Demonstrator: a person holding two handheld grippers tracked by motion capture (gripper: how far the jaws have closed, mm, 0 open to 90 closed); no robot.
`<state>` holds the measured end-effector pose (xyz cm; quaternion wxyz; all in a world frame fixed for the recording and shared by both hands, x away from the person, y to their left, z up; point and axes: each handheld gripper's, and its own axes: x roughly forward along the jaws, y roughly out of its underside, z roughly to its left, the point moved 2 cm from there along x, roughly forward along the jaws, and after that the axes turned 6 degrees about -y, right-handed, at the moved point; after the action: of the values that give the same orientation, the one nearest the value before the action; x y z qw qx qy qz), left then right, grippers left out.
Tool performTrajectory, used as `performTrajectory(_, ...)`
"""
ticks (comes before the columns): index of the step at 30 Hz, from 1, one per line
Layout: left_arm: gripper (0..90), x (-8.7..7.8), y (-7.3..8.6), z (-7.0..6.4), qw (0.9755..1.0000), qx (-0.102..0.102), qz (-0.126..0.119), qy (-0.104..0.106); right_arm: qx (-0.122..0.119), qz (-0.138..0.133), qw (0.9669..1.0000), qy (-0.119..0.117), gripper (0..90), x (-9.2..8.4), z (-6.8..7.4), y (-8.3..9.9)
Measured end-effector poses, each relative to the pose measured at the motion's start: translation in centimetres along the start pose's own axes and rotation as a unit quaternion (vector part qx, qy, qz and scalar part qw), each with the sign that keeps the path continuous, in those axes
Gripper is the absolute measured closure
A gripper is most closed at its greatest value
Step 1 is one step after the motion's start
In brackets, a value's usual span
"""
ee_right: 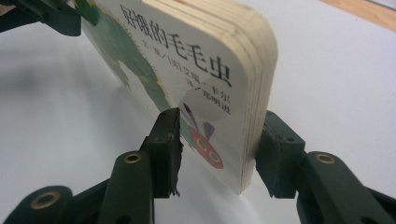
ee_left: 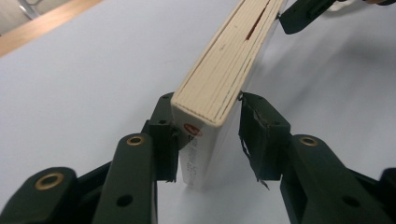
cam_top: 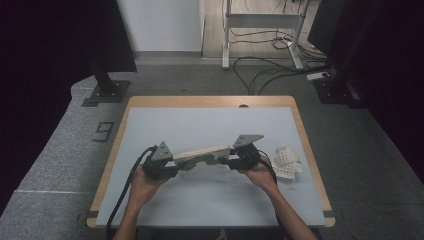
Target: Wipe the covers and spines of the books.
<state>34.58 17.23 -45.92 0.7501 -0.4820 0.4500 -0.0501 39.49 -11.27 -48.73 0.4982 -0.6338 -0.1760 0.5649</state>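
Book (cam_top: pixel 202 156) spans between left tool (cam_top: pixel 172 167) and right tool (cam_top: pixel 231 161).

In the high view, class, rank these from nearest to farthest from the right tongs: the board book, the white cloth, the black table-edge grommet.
1. Board book: held in the right tongs, toward the left.
2. White cloth: just beyond the hand, on the right.
3. Black grommet: far table edge.

White cloth (cam_top: pixel 287 162) on table (cam_top: pixel 210 210)
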Motion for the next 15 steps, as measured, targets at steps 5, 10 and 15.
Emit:
performTrajectory(5,58.1,0.5,0.1,0.5,0.9999,-0.003,0.004,-0.012,-0.002,0.001,1.0000,0.006,53.3,0.5,-0.4,-0.2)
performTrajectory(10,56.8,1.3,0.3,0.8,0.9998,-0.012,0.013,-0.013,0.004,0.011,0.9999,0.010,53.1,1.3,-0.8,0.1)
performTrajectory(15,56.2,1.3,0.3,1.0,0.9997,-0.020,0.009,-0.011,0.015,0.006,0.9999,0.005,52.5,1.5,-1.2,0.3)
